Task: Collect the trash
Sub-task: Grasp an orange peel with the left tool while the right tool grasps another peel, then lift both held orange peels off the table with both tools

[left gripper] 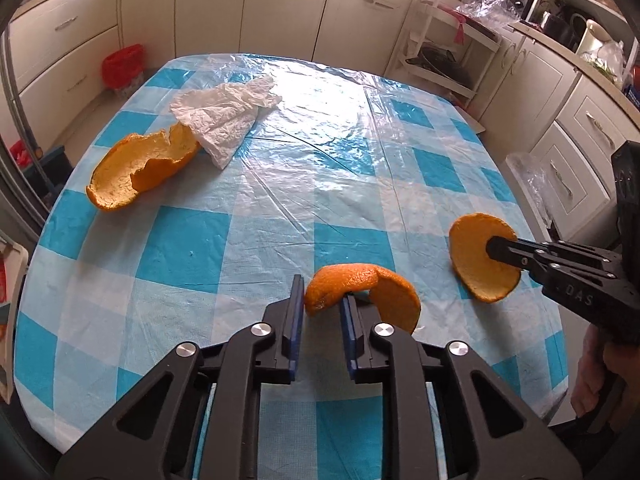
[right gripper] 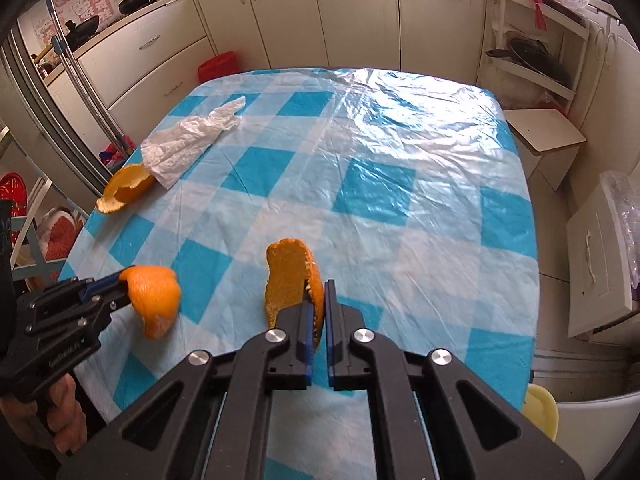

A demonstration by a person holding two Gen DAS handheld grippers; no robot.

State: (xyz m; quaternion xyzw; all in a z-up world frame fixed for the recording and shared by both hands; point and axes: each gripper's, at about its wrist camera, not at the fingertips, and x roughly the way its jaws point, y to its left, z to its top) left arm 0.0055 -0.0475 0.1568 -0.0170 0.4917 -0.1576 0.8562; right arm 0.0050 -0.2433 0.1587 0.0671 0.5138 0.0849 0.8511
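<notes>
Left wrist view: left gripper (left gripper: 322, 300) has its fingers clamped on a curled orange peel (left gripper: 360, 292), lifted just above the checkered surface (left gripper: 240, 240).

Right wrist view: right gripper (right gripper: 319, 304) has its fingers pinched on another peel piece (right gripper: 294, 280). Pickup's basically done, so next they need a bin. A bigger peel (right gripper: 126, 188) and a crumpled tissue (right gripper: 188, 140) are still lying there.

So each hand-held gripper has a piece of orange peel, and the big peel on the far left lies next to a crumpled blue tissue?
Nearly: the tissue is white, not blue, as the left wrist view shows. The rest holds.
</notes>
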